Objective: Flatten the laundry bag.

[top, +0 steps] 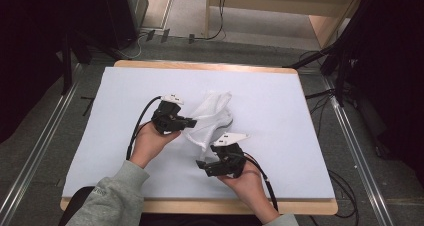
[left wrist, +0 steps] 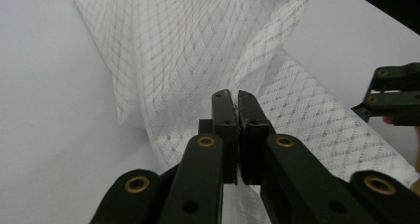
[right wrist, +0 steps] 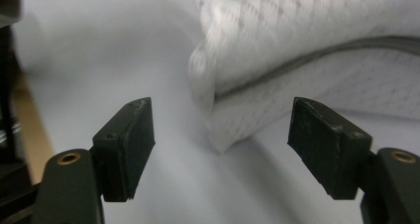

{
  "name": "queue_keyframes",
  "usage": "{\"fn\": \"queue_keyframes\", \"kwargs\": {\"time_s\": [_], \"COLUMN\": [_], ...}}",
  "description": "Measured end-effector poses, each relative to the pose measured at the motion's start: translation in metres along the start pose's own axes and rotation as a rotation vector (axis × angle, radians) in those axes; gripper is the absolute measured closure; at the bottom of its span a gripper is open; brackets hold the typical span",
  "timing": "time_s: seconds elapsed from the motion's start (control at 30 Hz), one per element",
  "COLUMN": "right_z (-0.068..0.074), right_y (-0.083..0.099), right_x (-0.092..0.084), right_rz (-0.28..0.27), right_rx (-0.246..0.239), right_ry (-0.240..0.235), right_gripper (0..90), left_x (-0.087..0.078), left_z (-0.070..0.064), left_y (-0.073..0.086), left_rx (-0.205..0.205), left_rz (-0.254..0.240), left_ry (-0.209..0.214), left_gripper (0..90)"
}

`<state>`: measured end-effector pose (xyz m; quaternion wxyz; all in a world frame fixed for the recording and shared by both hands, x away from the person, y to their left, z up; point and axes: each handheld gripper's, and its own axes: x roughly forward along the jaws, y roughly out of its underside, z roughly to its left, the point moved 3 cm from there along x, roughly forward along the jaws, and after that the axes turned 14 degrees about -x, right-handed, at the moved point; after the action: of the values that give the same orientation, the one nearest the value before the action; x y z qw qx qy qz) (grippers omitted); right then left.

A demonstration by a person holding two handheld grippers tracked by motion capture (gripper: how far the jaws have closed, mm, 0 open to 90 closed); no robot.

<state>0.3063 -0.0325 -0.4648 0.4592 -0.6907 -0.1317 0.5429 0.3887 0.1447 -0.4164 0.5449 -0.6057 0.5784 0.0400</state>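
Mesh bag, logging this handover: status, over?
Left claw shut on mesh bag. Right claw open, just short of its corner. White table cover otherwise bare.

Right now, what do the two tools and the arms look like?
Both tools are black, with brass-coloured pivot pins and flat dark pads. The left tool and right tool each carry a white top plate and trail a black cable. A grey sleeve covers the left forearm.
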Motion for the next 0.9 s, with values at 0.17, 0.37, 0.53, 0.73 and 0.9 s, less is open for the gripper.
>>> {"fn": "queue_keyframes", "kwargs": {"time_s": [0.17,0.37,0.53,0.73,0.9], "right_z": [-0.010,-0.024,-0.027,-0.014,-0.006], "right_y": [0.000,0.000,-0.004,-0.009,-0.011], "right_x": [0.011,0.007,0.000,0.006,0.012], "right_rz": [0.010,-0.005,-0.021,0.002,0.016], "right_rx": [-0.013,0.025,0.033,0.002,-0.015], "right_ry": [0.041,0.016,-0.011,-0.068,-0.094], "right_gripper": [74.3,87.6,88.2,88.5,88.9], "left_x": [-0.008,-0.021,-0.032,-0.038,-0.039], "left_z": [0.007,0.021,0.036,0.051,0.066], "left_y": [0.001,0.003,0.006,0.013,0.024], "left_rx": [-0.017,-0.057,-0.110,-0.159,-0.217], "left_rz": [-0.022,-0.051,-0.079,-0.080,-0.065], "left_ry": [-0.015,-0.014,-0.001,-0.006,-0.015], "left_gripper": [89.7,89.7,89.9,90.0,89.9]}}
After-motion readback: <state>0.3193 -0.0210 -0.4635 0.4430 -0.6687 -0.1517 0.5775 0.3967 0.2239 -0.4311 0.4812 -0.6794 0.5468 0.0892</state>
